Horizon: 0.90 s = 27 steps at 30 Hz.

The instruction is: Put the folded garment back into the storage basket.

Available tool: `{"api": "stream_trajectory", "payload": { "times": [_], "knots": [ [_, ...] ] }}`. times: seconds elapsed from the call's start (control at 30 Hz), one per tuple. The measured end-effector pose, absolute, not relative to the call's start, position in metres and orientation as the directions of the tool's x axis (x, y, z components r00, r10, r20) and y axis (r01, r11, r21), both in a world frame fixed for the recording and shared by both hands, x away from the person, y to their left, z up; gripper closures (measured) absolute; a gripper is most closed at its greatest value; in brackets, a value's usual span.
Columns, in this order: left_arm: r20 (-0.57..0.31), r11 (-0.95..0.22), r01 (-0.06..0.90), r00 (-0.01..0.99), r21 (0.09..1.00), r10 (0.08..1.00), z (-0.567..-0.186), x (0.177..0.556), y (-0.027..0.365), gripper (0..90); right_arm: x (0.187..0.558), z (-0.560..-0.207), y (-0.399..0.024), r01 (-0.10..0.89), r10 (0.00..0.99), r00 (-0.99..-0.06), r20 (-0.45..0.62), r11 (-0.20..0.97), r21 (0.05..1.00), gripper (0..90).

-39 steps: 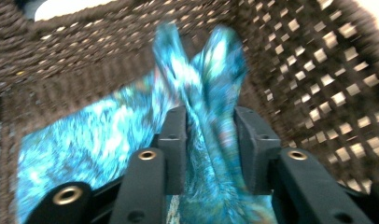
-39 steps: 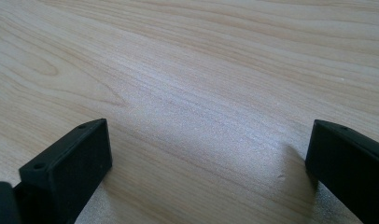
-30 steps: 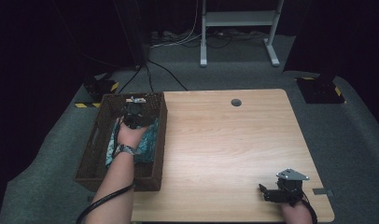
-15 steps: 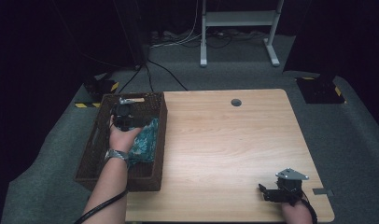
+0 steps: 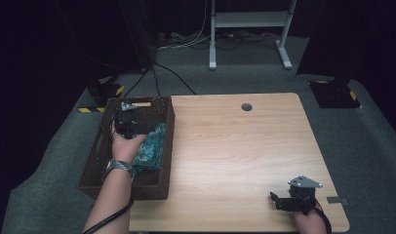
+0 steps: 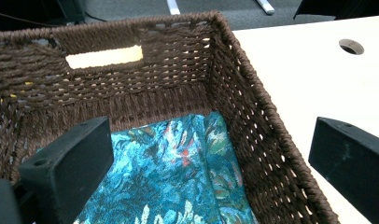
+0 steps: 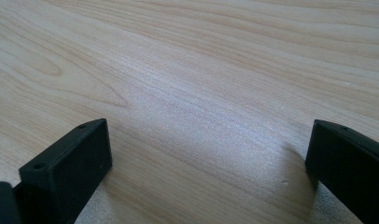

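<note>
A folded teal patterned cloth [image 5: 150,146] [image 6: 178,177] lies in the right half of a dark woven basket [image 5: 137,184] [image 6: 178,56] at the table's left edge. My left gripper [image 5: 129,121] [image 6: 211,172] hovers over the basket's far end, just above the cloth. Its jaws have just been opening and now stand wide, with nothing gripped between them. My right gripper [image 5: 284,201] [image 7: 206,172] rests open near the table's front right corner, with bare wood between its jaws.
The wooden table [image 5: 235,156] has a round cable hole [image 5: 246,107] near its far edge. A white desk frame [image 5: 213,39] and cables [image 5: 162,73] stand on the grey floor behind. The basket's far wall has a handle slot [image 6: 104,57].
My left gripper has shifted a little to the left and off the cloth, which now lies uncovered in the basket. The right gripper has stayed put.
</note>
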<state>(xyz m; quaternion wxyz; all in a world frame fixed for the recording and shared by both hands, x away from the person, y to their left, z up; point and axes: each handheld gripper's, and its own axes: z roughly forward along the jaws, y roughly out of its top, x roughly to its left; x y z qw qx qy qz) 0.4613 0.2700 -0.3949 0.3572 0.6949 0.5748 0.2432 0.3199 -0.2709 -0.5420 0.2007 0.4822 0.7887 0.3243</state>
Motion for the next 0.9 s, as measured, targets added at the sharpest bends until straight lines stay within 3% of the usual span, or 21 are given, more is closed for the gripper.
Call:
{"api": "stream_trajectory", "payload": {
  "times": [0.9],
  "knots": [
    [-0.074,-0.086,0.561,0.255,0.823,0.964,-0.382,0.433,0.23,0.0,0.32,-0.542,-0.271,0.628,0.888,-0.46,-0.003,0.328,0.705,0.3]
  ]
}}
